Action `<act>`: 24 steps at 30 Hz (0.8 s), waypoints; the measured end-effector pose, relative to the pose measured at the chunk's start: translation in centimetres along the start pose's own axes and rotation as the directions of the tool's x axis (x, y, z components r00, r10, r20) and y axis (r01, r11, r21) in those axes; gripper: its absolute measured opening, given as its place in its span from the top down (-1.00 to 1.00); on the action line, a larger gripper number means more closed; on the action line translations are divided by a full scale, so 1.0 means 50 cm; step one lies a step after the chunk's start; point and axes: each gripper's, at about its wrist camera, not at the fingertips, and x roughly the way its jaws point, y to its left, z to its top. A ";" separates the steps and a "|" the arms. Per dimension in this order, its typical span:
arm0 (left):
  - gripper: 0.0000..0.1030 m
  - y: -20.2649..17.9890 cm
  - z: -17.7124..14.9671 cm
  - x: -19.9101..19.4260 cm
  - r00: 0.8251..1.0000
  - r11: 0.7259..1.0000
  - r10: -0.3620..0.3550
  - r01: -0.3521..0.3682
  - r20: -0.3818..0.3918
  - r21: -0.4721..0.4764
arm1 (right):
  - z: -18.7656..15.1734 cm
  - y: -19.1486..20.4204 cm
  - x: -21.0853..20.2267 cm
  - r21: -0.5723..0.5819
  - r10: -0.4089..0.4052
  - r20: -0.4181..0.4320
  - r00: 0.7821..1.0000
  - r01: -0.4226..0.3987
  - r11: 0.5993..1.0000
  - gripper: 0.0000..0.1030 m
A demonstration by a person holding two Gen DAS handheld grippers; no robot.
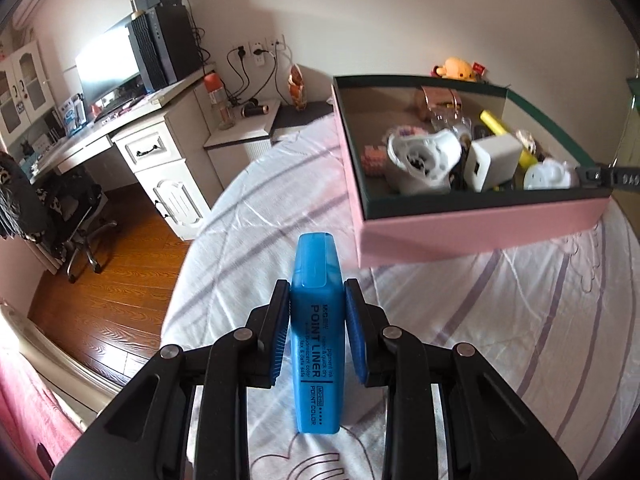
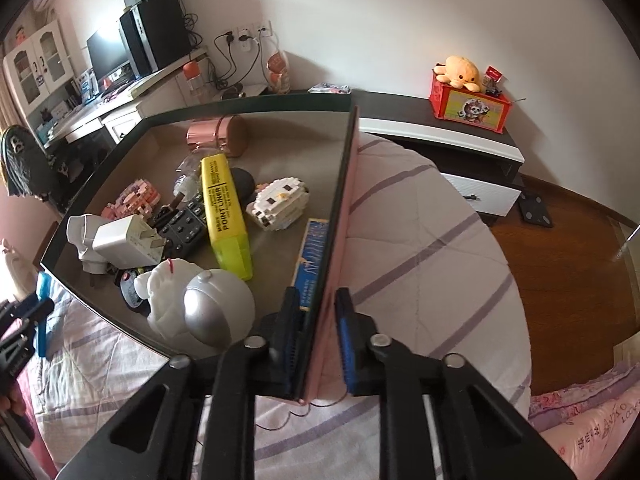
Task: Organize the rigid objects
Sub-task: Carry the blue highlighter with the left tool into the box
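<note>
The left gripper (image 1: 316,320) is clamping a blue highlighter (image 1: 317,332) between its pads, jaws narrowed onto its flat body and cap end pointing away over the striped quilt (image 1: 500,340). Black print on it is reading "M&G", "POINT LINER", "pigment ink" and "POINT COLOR". The highlighter is sitting short of the pink box (image 1: 480,228), near the box's front wall and outside it.

The right gripper (image 2: 316,344) is pinching the box's right wall (image 2: 340,216), one pad inside and one outside, jaws nearly together on the thin board.

Inside the box, nearest that gripped wall, a blue booklet (image 2: 310,264) is lying flat; its writing is too small to make out. Left of it, a silver-headed white figure (image 2: 200,312) is standing, and a yellow highlighter (image 2: 226,216) printed "POINT LINER" is lying beside a black remote (image 2: 188,220), a white charger (image 2: 128,240) and a white block figure (image 2: 280,200). Toward the box's far wall a copper-coloured cylinder (image 2: 218,134) is lying on its side.

Beyond the box, a yellow plush (image 2: 458,72) is sitting on a red carton (image 2: 468,110).
</note>
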 end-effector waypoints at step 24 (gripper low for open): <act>0.48 -0.102 0.201 -0.070 0.982 0.989 -0.104 0.085 0.159 0.121 | 0.002 0.005 0.001 -0.025 -0.029 -0.009 1.000 0.029 0.999 0.71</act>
